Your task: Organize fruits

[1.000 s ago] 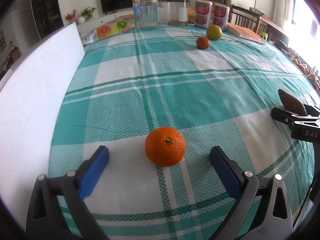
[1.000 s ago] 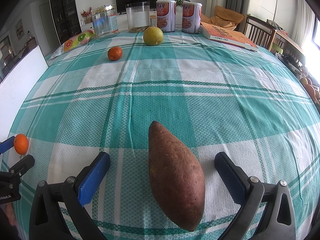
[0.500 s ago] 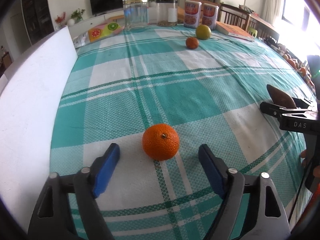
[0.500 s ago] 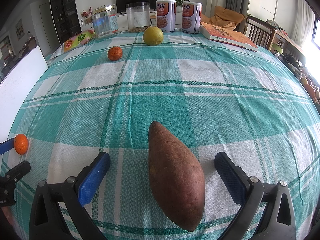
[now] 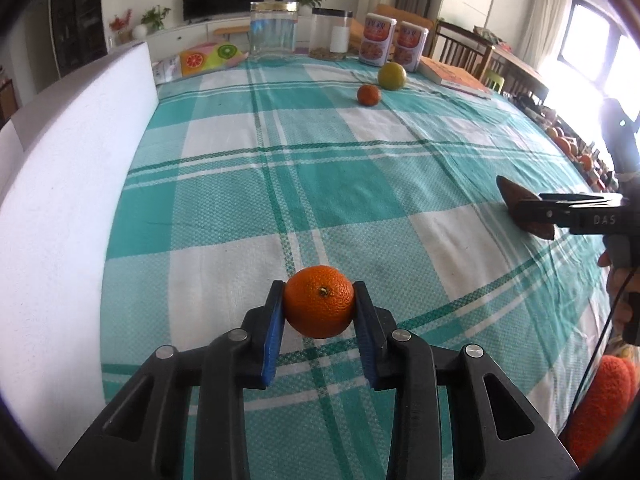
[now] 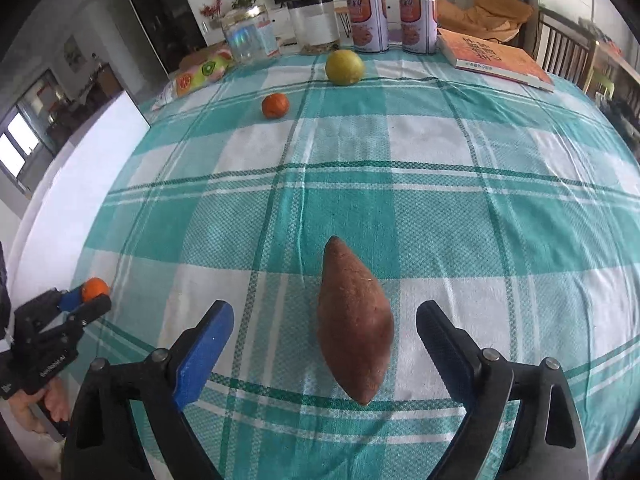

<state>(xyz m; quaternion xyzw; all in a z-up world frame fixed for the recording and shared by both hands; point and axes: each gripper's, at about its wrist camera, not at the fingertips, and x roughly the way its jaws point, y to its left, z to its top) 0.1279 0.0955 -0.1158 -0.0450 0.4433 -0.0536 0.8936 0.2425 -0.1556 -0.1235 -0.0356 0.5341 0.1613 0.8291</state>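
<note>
1. Left wrist view: my left gripper (image 5: pixel 319 307) is closing its blue pads against both sides of an orange (image 5: pixel 319 302) at the near left of the checked tablecloth (image 5: pixel 224 200). The grip looks finished or nearly so.
2. Risk there, as I judge it: the orange is round and sits at the very tips of the pads, so a quick lift or tilt could squeeze it forward and out, and it would roll across the cloth.
3. Right wrist view: my right gripper (image 6: pixel 325 338) is closing, its pads apart from the sweet potato (image 6: pixel 354 322) lying lengthwise between them at the near right. Neither pad touches it yet.
4. Risk there: the sweet potato tapers at both ends and sits closer to the right pad, so one pad may meet it first and swing or push it sideways before the other arrives.
5. Count, left to right: two oranges, one held and a small orange (image 6: pixel 275 105) at the far middle; one yellow-green citrus fruit (image 6: pixel 344 67) just beyond it; one sweet potato.
6. Along the far edge: one fruit-print packet (image 6: pixel 200 74), two clear jars (image 6: pixel 248 34), two printed tins (image 6: pixel 366 22), one orange book (image 6: pixel 500 60).
</note>
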